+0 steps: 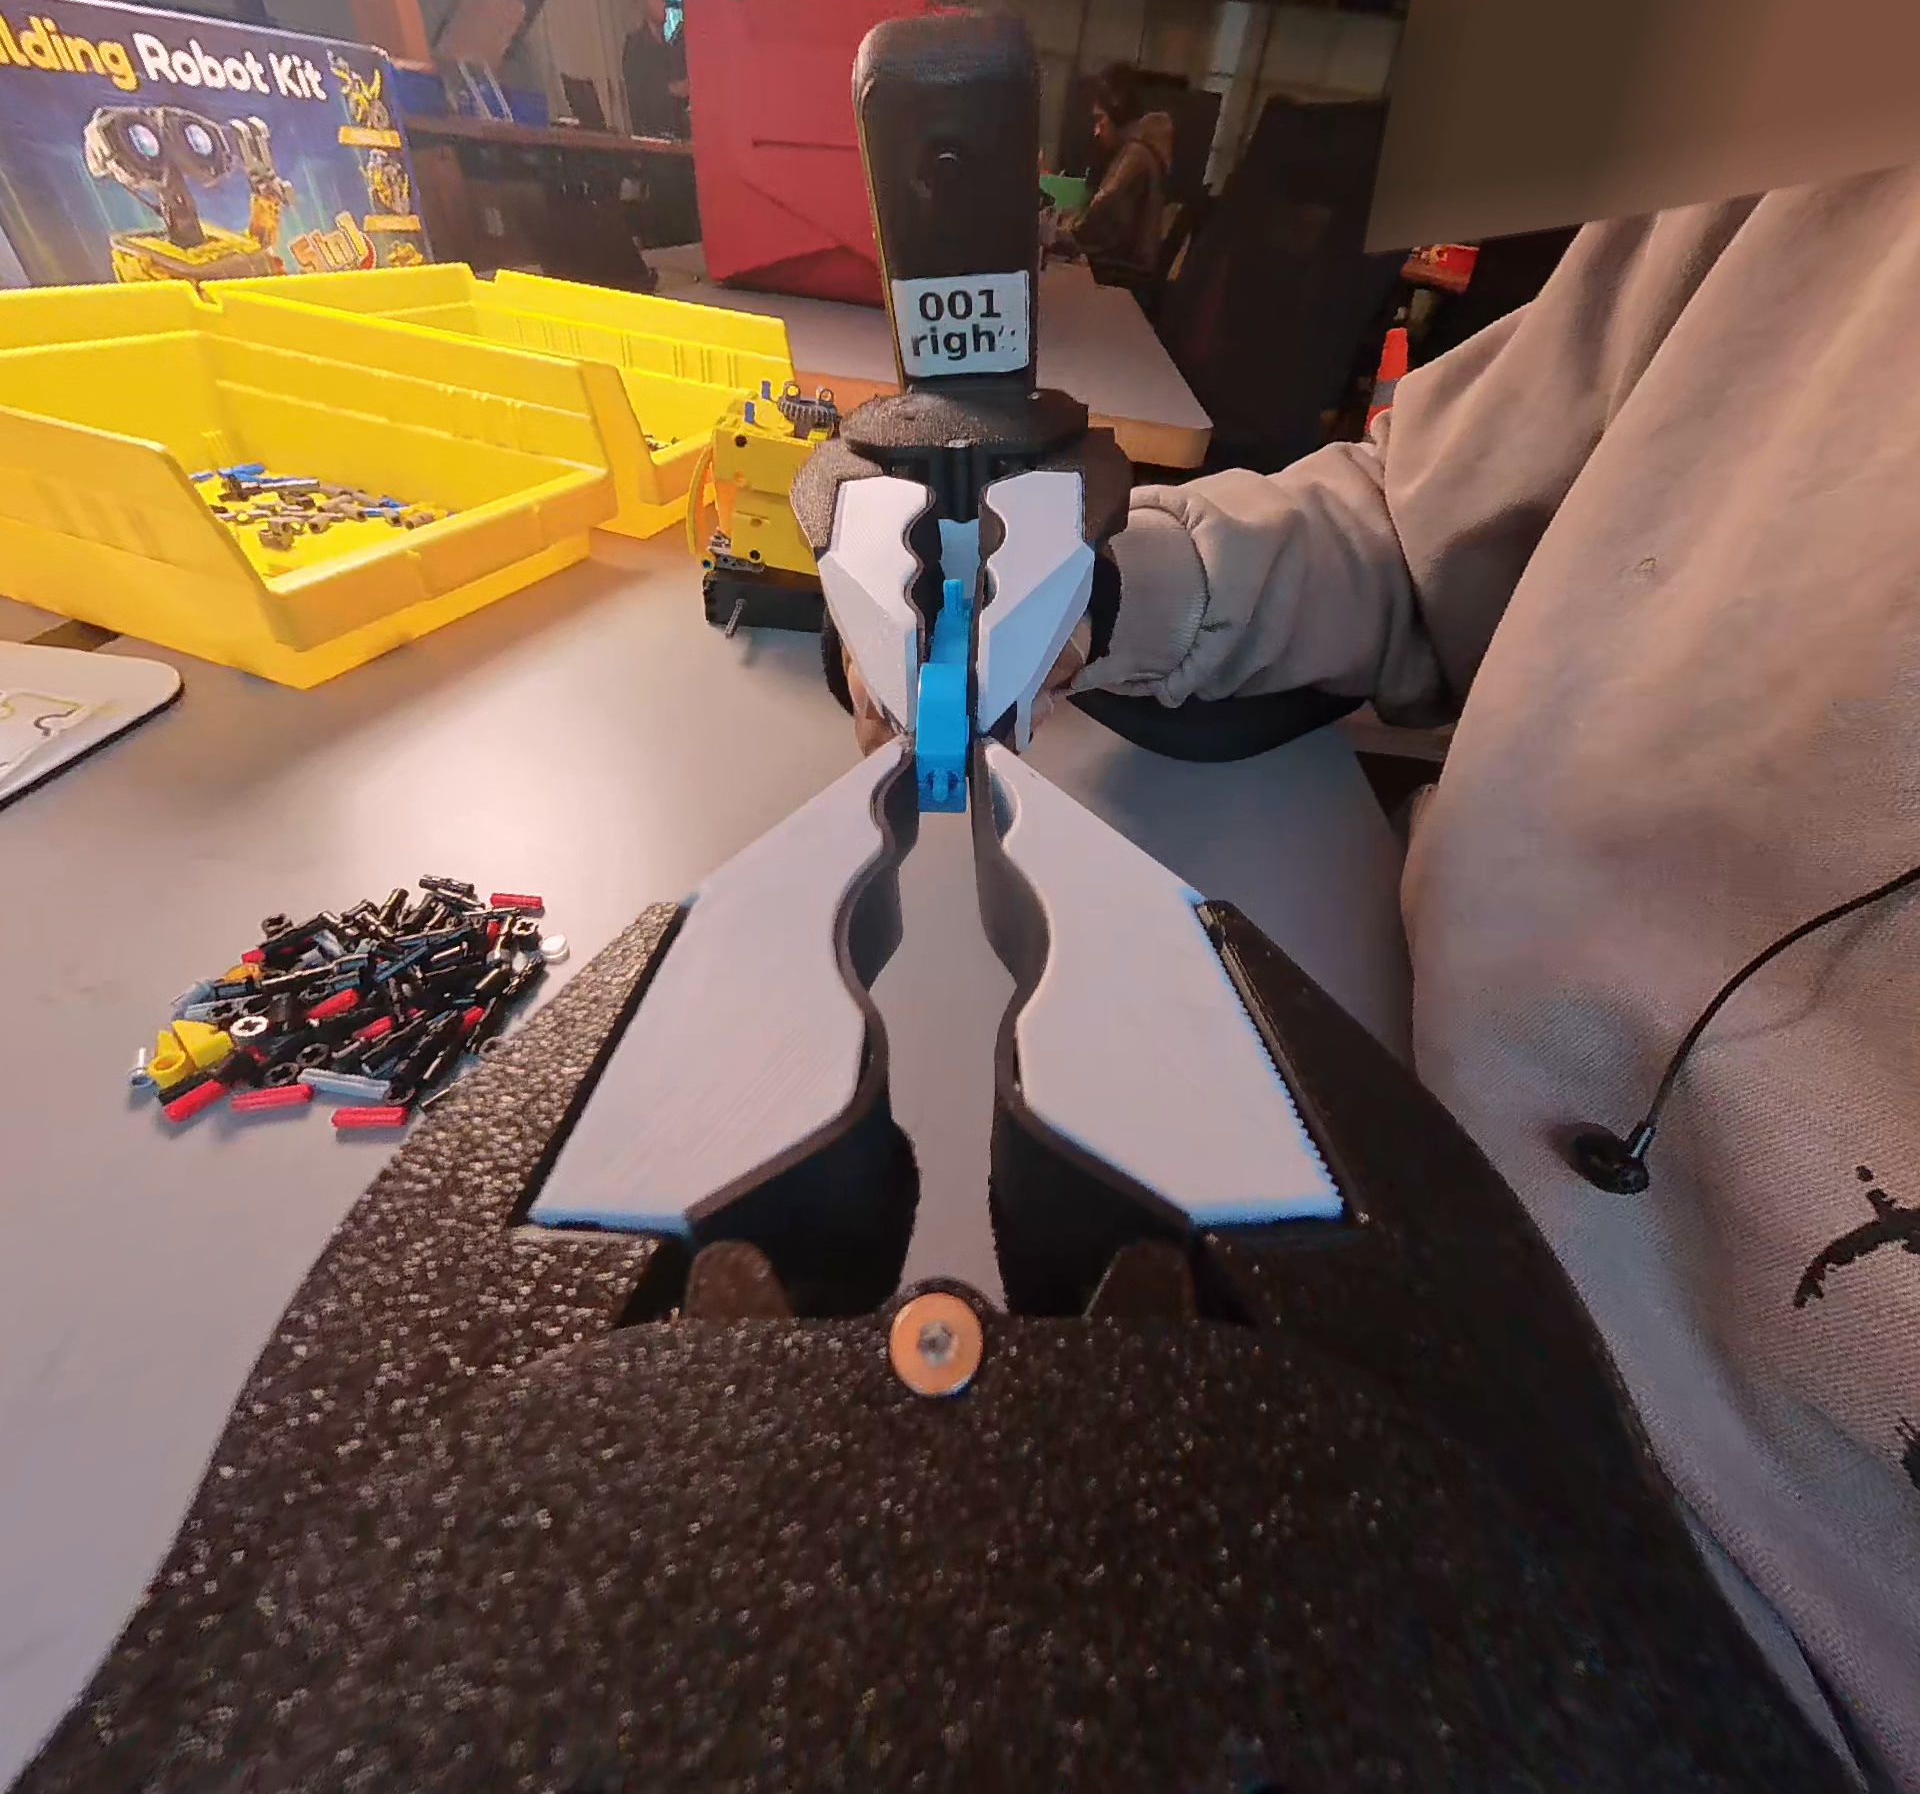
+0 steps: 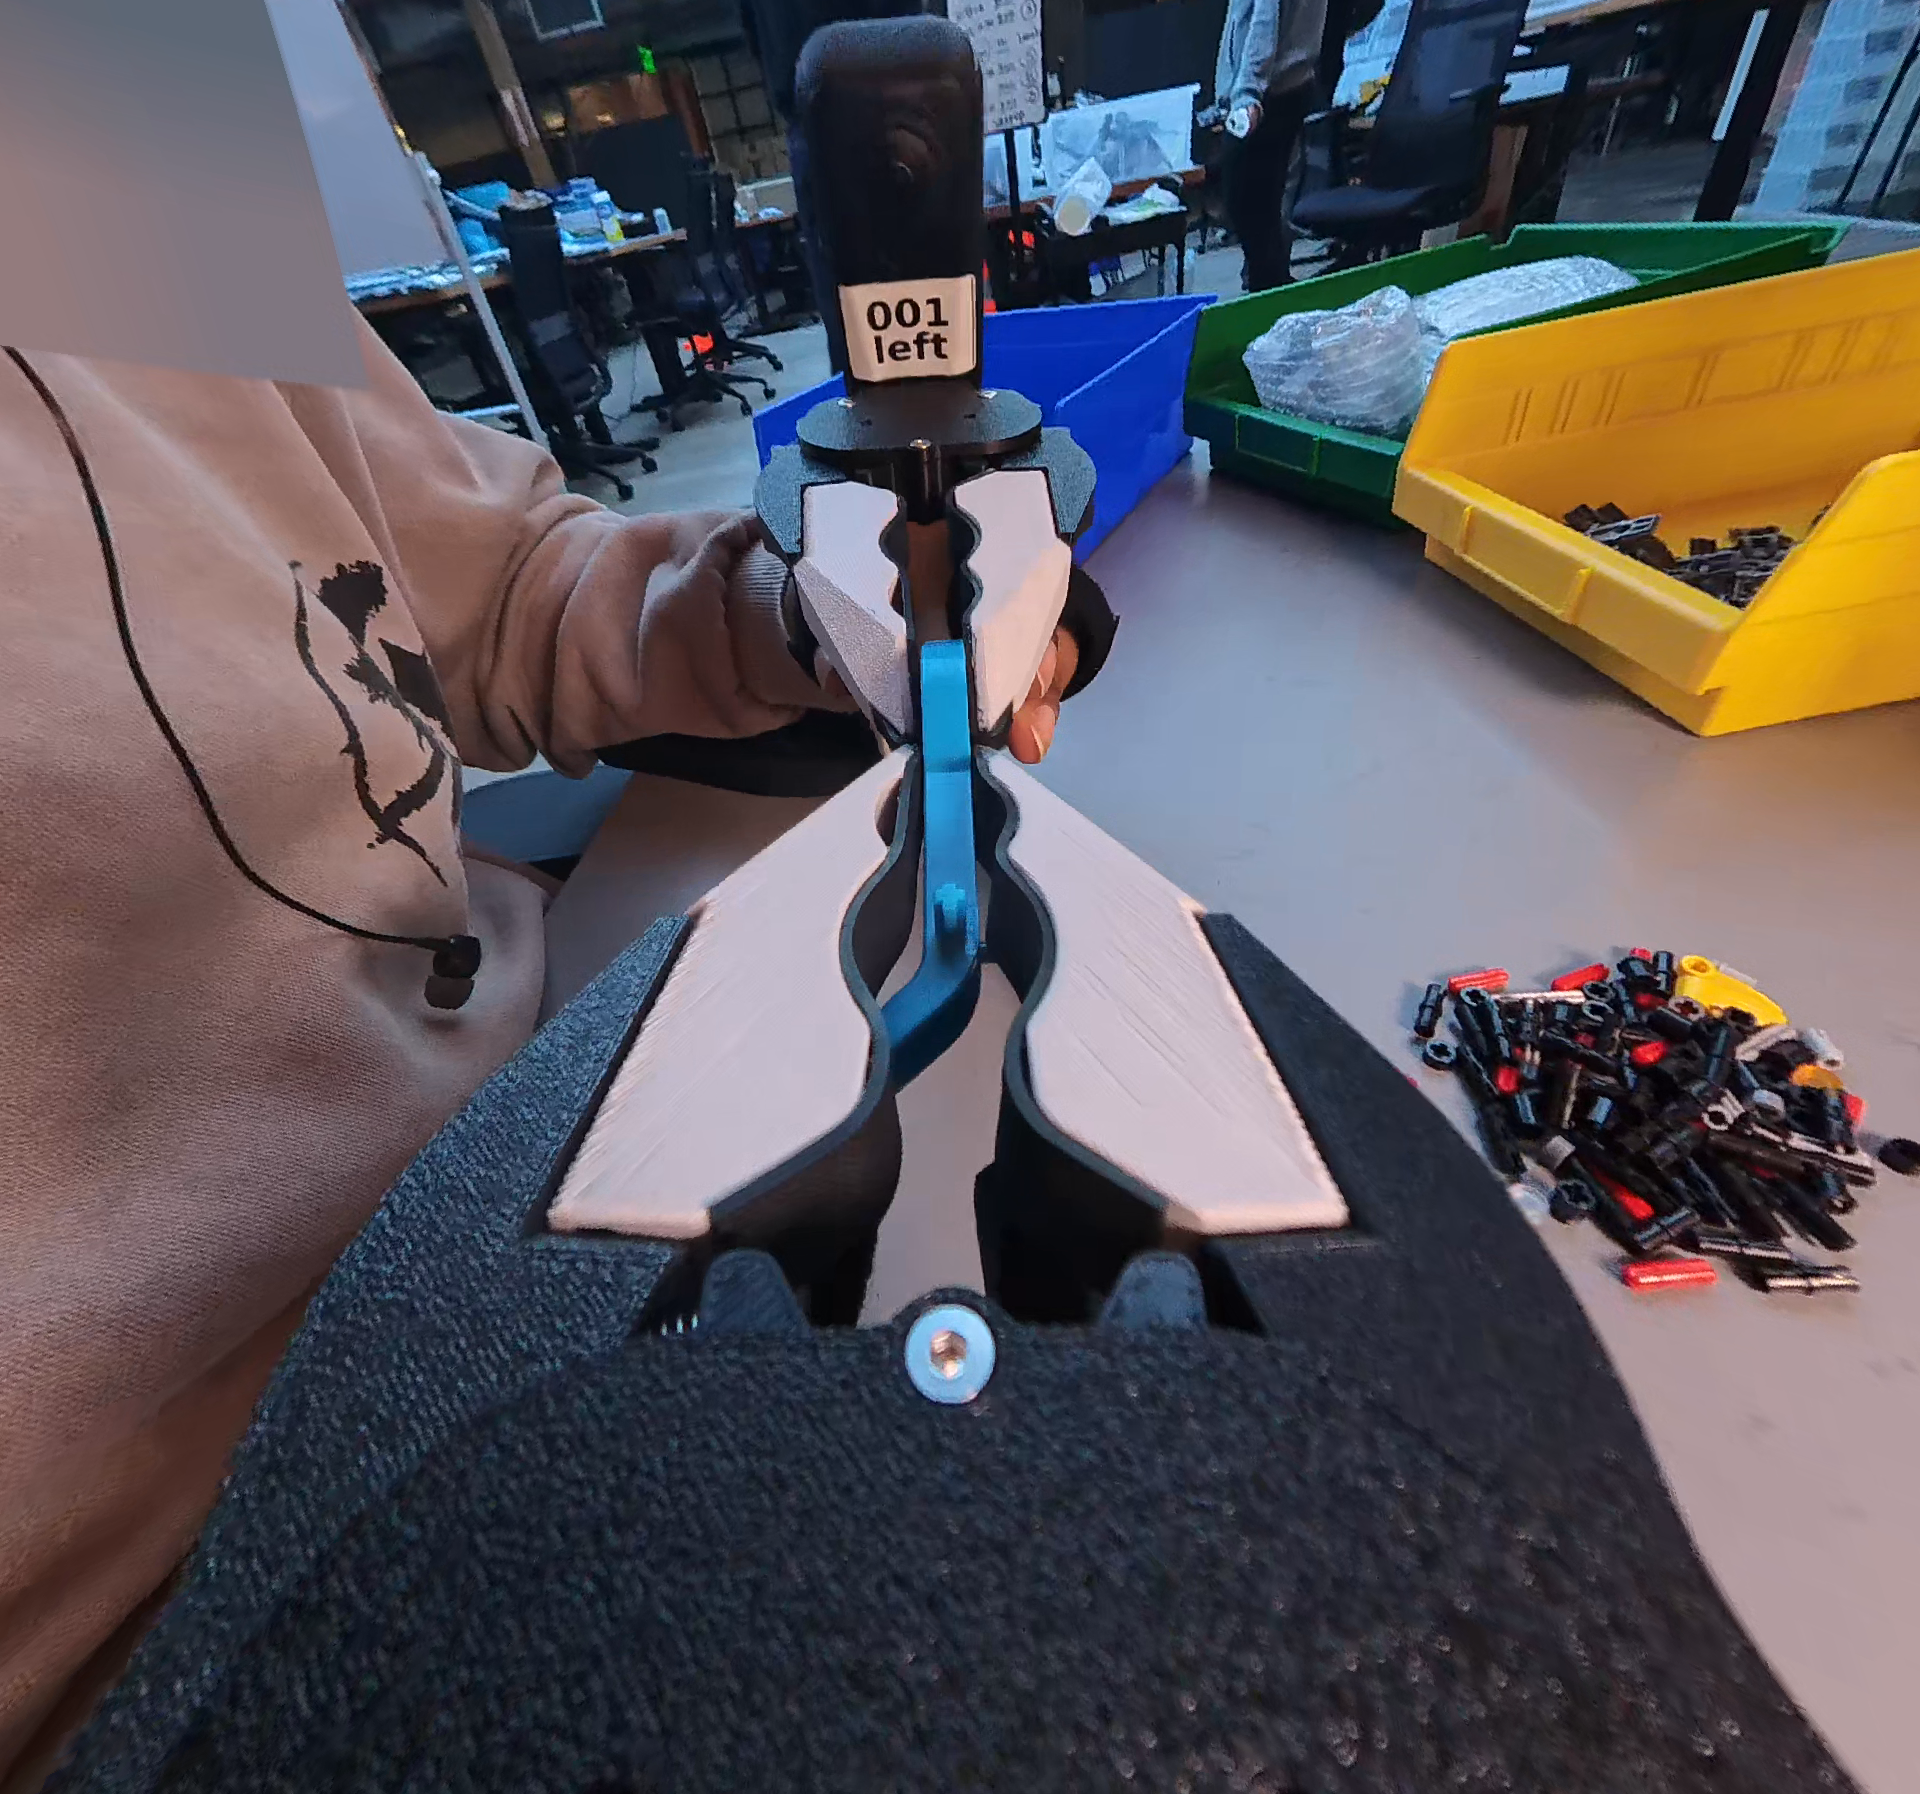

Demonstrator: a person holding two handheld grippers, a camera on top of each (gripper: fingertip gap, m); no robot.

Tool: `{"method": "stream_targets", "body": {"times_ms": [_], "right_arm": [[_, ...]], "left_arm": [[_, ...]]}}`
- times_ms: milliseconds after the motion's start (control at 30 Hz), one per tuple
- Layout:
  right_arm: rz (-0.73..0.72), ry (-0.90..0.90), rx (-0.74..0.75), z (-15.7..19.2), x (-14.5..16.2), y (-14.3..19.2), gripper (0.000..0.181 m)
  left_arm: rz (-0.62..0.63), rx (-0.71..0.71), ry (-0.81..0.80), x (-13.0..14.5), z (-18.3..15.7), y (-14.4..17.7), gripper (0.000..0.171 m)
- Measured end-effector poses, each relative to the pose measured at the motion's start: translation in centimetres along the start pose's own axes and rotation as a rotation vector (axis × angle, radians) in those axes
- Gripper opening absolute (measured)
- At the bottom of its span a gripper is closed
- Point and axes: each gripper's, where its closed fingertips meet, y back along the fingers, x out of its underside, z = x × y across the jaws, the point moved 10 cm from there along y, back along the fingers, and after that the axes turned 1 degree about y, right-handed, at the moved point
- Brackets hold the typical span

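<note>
My two grippers meet tip to tip above a grey table (image 1: 520,788), both closed on one blue plastic building piece (image 1: 943,695). My left gripper (image 1: 940,773) pinches the piece's near end at its fingertips. My right gripper (image 1: 961,736) faces it and clamps the rest of the piece. In the right wrist view the blue piece (image 2: 945,840) runs along between the right gripper's (image 2: 948,762) fingers, with a small peg on its side, and its far end sits in the left gripper (image 2: 948,731). A person in a beige sweatshirt (image 2: 260,705) holds both.
A pile of small black, red and grey pins (image 1: 353,1006) (image 2: 1652,1100) lies on the table. Yellow bins (image 1: 312,456) (image 2: 1662,497) hold more parts. A partly built yellow model (image 1: 758,487) stands behind the grippers. Blue (image 2: 1101,394) and green (image 2: 1351,414) bins and a kit box (image 1: 208,155) stand farther back. My left and right fingertips are right by each other.
</note>
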Motion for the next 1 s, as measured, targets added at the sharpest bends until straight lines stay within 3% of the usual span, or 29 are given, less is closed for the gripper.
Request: {"method": "stream_targets", "body": {"times_ms": [200,500,767,1000], "right_arm": [[-0.106,0.055,0.009,0.5,-0.4,-0.1,0.006],[0.069,0.187,0.086,0.4,-0.2,0.4,0.006],[-0.12,0.183,0.035,1.3,-1.1,0.4,0.008],[-0.199,0.199,0.044,1.8,-1.6,0.4,0.019]], "left_arm": [[-0.086,0.018,0.0,-0.6,-0.2,0.3,0.007],[0.059,-0.092,-0.127,-0.3,-0.3,0.8,0.008],[-0.181,0.029,-0.016,-1.3,-0.6,1.1,0.006],[-0.284,0.068,0.033,-1.4,-0.7,1.0,0.006]]}}
